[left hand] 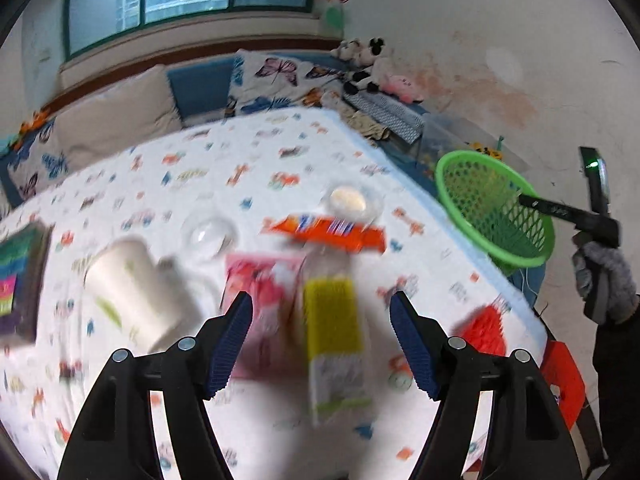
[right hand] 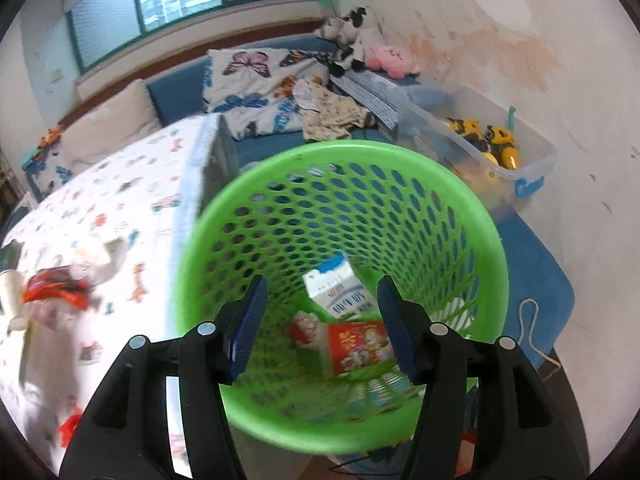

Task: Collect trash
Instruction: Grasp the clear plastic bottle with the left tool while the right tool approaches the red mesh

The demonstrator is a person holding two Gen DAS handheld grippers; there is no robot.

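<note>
My left gripper (left hand: 322,300) is open over the patterned tablecloth (left hand: 248,152). A blurred clear bottle with a yellow label (left hand: 332,320) lies between and just ahead of its fingers, and the pads do not touch it. Around the bottle lie a pink wrapper (left hand: 260,276), an orange wrapper (left hand: 332,232) and a red wrapper (left hand: 484,328). My right gripper (right hand: 322,280) is open above the green mesh basket (right hand: 420,176), which stands off the table's right edge. Inside the basket lie a white and blue carton (right hand: 336,284) and a red box (right hand: 356,344).
A white cup (left hand: 136,280), a clear dome lid (left hand: 210,234) and a round clear tub (left hand: 352,198) sit on the table. A gloved hand (left hand: 604,280) shows at the far right. Beyond the basket are a clear toy bin (right hand: 536,160), a blue bench with cushions, and the wall.
</note>
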